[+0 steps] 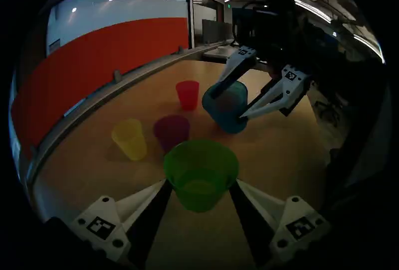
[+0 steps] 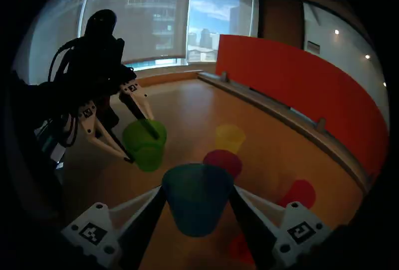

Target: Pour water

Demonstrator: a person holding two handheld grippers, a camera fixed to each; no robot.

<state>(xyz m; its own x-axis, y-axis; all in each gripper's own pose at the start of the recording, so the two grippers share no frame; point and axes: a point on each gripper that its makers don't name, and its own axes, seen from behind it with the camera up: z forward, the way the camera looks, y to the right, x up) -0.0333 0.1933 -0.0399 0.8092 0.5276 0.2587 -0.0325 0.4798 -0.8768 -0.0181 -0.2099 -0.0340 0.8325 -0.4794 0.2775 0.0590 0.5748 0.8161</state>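
A green cup (image 1: pixel 199 175) sits between the fingers of my left gripper (image 1: pixel 200 182), which is shut on it; a paler patch shows at its bottom. Farther off, my right gripper (image 1: pixel 228 104) is shut on a blue cup (image 1: pixel 227 108) that leans slightly. In the right gripper view the blue cup (image 2: pixel 197 200) is in my right gripper (image 2: pixel 197 192), and the left gripper (image 2: pixel 143 146) holds the green cup (image 2: pixel 144 147) at the left. On the wooden table (image 1: pixel 279 150) stand a red cup (image 1: pixel 187 94), a purple cup (image 1: pixel 171 131) and a yellow cup (image 1: pixel 129 138).
A raised rail (image 1: pixel 99 100) runs along the table's far side below a red wall panel (image 1: pixel 99 60). A person's dark shape (image 2: pixel 95 60) stands behind the left gripper. Between the held cups stand the yellow cup (image 2: pixel 229 137), purple cup (image 2: pixel 223 162) and red cup (image 2: pixel 299 192).
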